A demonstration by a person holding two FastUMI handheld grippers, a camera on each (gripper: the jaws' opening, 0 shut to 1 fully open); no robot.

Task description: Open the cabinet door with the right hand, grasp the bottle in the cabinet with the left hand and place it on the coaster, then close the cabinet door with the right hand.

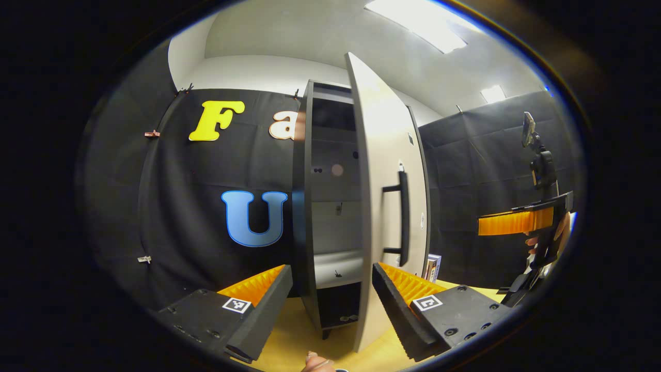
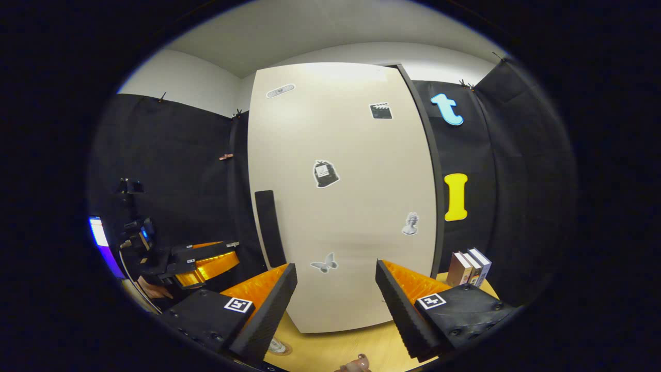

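Cream-coloured and tall, the cabinet door (image 2: pixel 351 196) stands straight ahead of my right fingers, with its flat front facing them. It hangs partly open. Ahead of my left fingers I see its thin edge, and just left of that edge the dark inside of the cabinet (image 1: pixel 330 155) with its shelves. I cannot find the bottle on any shelf I can see; it may be hidden behind the door, or already out. So I cannot tell for sure if I am at the taking-out step or the closing step.

Below both pairs of fingers lies the yellow wood table (image 2: pixel 330 346). My left gripper (image 1: pixel 331 268) has its fingers spread wide with nothing between them. My right gripper (image 2: pixel 335 264) is the same, wide apart and holding nothing, and not touching the door.

Some books (image 2: pixel 467 268) stand on the table to the right of my right fingers. The dark bar handle (image 1: pixel 403 217) sits above my left gripper's right finger.

A small round flat thing (image 2: pixel 279 346) lies low by my right gripper's left finger. I think it is the coaster, but it is too small to be sure.

If the bottle is still inside, my left fingers must go in past the door edge. If not, my right fingers must push the door shut.
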